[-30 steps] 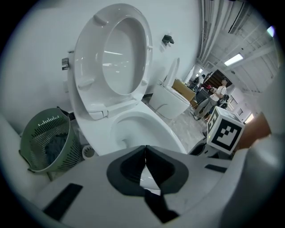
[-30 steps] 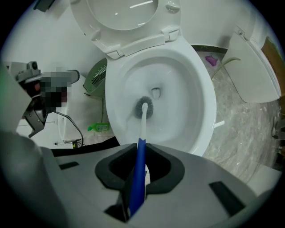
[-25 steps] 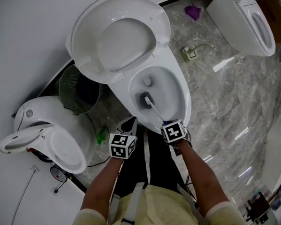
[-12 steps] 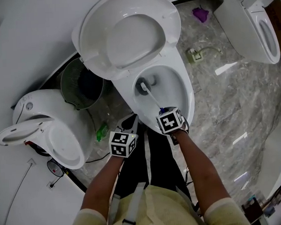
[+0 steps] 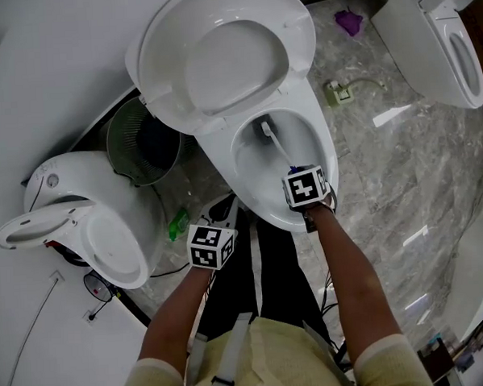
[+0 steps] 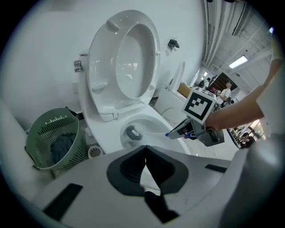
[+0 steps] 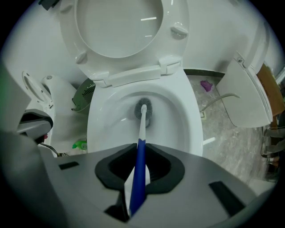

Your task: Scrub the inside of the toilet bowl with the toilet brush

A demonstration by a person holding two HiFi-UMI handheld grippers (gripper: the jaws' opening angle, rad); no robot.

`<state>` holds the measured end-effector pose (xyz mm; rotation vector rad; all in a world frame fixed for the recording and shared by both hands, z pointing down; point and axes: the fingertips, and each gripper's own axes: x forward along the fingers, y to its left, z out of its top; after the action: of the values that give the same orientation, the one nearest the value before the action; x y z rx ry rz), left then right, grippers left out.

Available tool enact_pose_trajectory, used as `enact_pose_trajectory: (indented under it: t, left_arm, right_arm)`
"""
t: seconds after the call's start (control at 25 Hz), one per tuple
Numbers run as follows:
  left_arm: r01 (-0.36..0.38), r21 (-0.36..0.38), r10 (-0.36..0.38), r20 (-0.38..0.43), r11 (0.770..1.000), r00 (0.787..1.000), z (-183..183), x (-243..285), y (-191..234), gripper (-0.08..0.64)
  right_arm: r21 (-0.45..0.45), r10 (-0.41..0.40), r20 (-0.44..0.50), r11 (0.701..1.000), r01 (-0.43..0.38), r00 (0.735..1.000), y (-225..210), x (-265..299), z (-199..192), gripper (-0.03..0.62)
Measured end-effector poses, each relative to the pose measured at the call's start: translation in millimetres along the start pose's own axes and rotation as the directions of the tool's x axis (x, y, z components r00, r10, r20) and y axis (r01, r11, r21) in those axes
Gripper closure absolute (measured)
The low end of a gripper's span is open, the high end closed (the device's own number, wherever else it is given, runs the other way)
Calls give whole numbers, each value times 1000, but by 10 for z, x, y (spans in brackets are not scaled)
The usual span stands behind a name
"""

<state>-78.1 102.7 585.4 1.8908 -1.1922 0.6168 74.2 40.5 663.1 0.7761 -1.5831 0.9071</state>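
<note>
Bristles of the toilet brush [image 7: 142, 127] sit low inside the toilet bowl [image 5: 317, 156], toward its hinge end, a round grey tuft against glossy white ceramic. The slim shaft is white near the bristles and turns blue where it reaches me. My right gripper [image 7: 139, 165] is clamped on that blue part, its dark jaw pads pressed against the handle, and it hangs over the front rim of the bowl. My left gripper [image 6: 145, 161] has its jaws pressed together with nothing between them. It is held in front of the bowl and to its left, apart from the rim.

Behind the bowl the oval seat and lid [image 5: 218, 60] stand raised together, smooth white plastic.

Just left of the bowl stands a green mesh basket [image 5: 124, 142] with something dark inside. A small white cup-like pot [image 6: 95, 152] sits on the floor between the basket and the bowl's base. Beyond the basket is a second white toilet [image 5: 90, 228], and a third one [image 5: 443, 32] stands well to the bowl's right.

The floor [image 5: 402, 180] is glossy and grey-veined like marble. A small green thing [image 5: 177, 226] lies on it near the bowl's left front, and a purple scrap [image 5: 347, 21] lies to the bowl's right rear.

Each gripper's cube carries black-and-white square markers.
</note>
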Motion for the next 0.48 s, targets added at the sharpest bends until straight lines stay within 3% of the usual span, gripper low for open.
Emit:
enact_pose_trajectory:
  t: [0.48]
  left_arm:
    - [62,53,-61,-9,997,998,162,75,-179,548]
  right_arm:
    - [127,-88,-17,988,90,996,-437,-165,-435,520]
